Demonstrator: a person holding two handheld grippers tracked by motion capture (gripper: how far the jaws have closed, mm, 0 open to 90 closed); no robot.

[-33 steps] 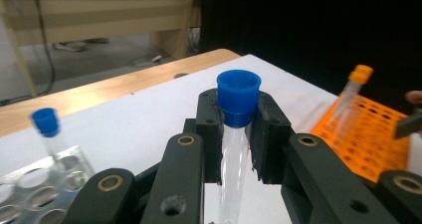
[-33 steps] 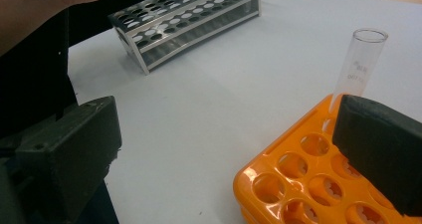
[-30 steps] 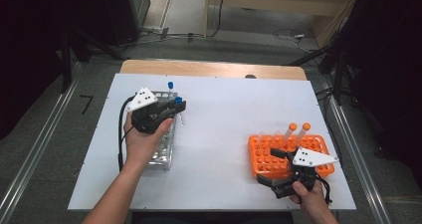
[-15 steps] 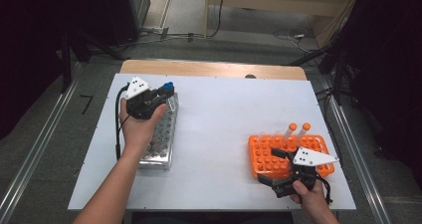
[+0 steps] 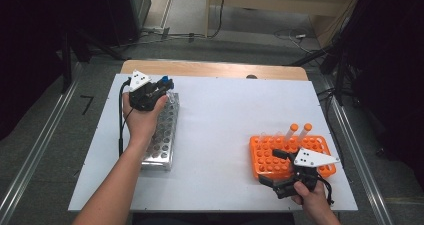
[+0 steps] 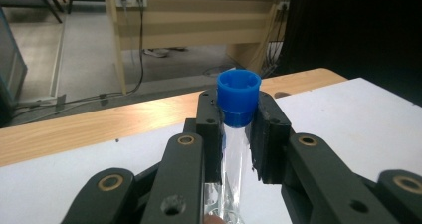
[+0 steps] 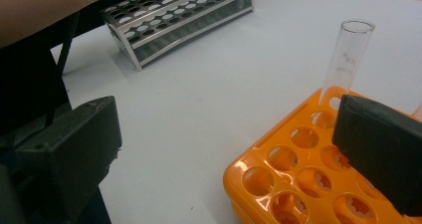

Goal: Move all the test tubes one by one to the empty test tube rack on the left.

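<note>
Tube [image 6: 234,149] in left hand-held gripper [image 5: 162,85] has moved toward the table's far edge.

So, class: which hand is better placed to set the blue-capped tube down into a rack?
The left. Its left gripper is shut on the blue-capped tube, above the metal rack. The right gripper is open by the orange rack.

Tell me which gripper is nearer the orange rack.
Right. The right gripper sits at the orange rack's near edge; the left gripper is across the table, over the metal rack.
</note>
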